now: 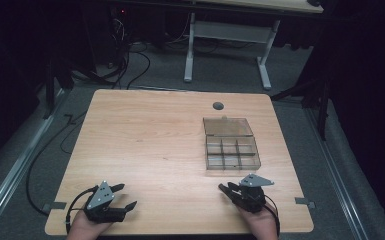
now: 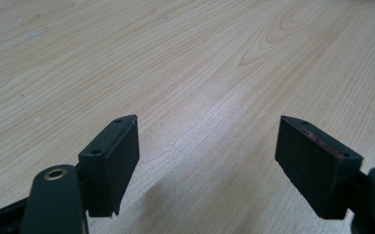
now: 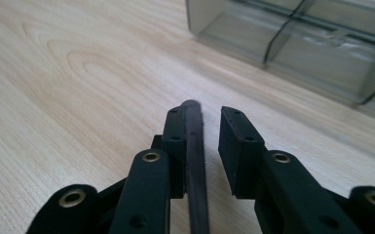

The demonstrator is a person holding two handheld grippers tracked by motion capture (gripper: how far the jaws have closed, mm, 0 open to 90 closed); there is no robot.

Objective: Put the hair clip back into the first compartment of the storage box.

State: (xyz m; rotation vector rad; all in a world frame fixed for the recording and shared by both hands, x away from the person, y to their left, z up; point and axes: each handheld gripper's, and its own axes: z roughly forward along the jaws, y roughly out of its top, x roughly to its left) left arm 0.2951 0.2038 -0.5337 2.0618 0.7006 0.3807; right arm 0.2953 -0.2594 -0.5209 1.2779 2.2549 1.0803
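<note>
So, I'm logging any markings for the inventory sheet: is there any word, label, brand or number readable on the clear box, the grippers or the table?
None can be read.
Clear compartment box: plain, no label or print visible.
Left gripper and right gripper: black pads with screw holes, no lettering.
Table: bare wood grain, no sign.
</note>
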